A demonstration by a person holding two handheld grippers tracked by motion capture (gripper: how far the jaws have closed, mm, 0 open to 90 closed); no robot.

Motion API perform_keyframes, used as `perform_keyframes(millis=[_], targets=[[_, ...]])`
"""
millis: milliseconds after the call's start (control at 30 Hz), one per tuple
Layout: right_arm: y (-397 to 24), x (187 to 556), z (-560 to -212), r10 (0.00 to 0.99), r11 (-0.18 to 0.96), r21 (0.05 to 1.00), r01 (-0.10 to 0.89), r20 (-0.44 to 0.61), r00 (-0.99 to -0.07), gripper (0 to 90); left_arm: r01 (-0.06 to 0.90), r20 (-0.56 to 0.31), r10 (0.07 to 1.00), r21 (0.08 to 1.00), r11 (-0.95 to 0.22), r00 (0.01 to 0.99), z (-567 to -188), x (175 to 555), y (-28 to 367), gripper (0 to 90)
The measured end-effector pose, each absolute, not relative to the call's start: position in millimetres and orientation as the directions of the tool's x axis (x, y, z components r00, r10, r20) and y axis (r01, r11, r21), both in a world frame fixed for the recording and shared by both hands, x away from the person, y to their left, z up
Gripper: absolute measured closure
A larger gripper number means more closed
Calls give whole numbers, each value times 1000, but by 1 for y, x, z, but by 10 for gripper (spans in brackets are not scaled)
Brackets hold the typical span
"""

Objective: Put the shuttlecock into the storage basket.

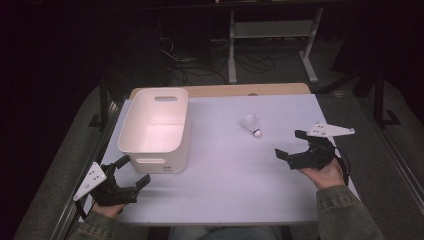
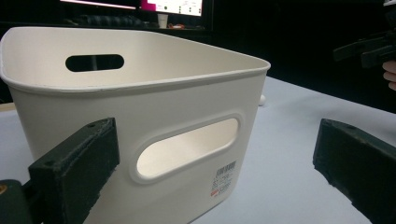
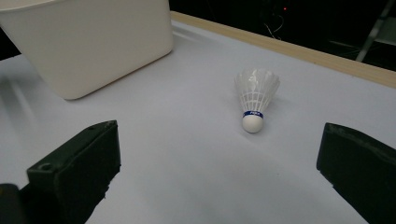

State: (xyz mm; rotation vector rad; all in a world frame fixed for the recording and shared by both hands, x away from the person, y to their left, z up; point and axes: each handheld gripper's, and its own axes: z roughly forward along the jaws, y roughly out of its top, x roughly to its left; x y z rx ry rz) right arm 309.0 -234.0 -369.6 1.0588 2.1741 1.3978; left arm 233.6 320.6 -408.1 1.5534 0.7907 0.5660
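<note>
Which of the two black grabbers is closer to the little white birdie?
The right gripper. Its open jaws face the shuttlecock, while the left gripper sits beside the white bin.

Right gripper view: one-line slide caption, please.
Open right gripper faces a white shuttlecock lying on the table, cork toward the camera, white bin behind.

Two hand-held grippers, one per hand, forearms entering from bottom edge of high view. Left gripper (image 1: 131,171) sits low at near-left, jaws spread wide apart, pointing up and to the right, nothing between them; grey plate on top tilts outward. Left hand (image 1: 107,209) grips it from behind, denim sleeve visible. Right gripper (image 1: 290,145) at mid-right, jaws also wide apart and empty, pointing left. Right hand (image 1: 327,175) holds it from below, wrist bent slightly inward.
</note>
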Motion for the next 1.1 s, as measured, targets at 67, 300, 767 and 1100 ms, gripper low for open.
perform_keyframes(millis=[67,300,767,1100], targets=[[-233,310,-367,739,246,881,403,98,-666,0,164,-87,760,986,-26,645,-408,234,321,0],[-230,317,-361,731,256,876,410,102,-675,0,163,-85,758,986,-28,646,-408,234,321,0],[-220,331,-352,717,282,863,418,100,-690,0,162,-85,758,986,-28,647,-408,234,321,0],[-214,338,-348,706,302,853,425,99,-701,0,161,-82,759,987,-30,646,-408,233,322,0]])
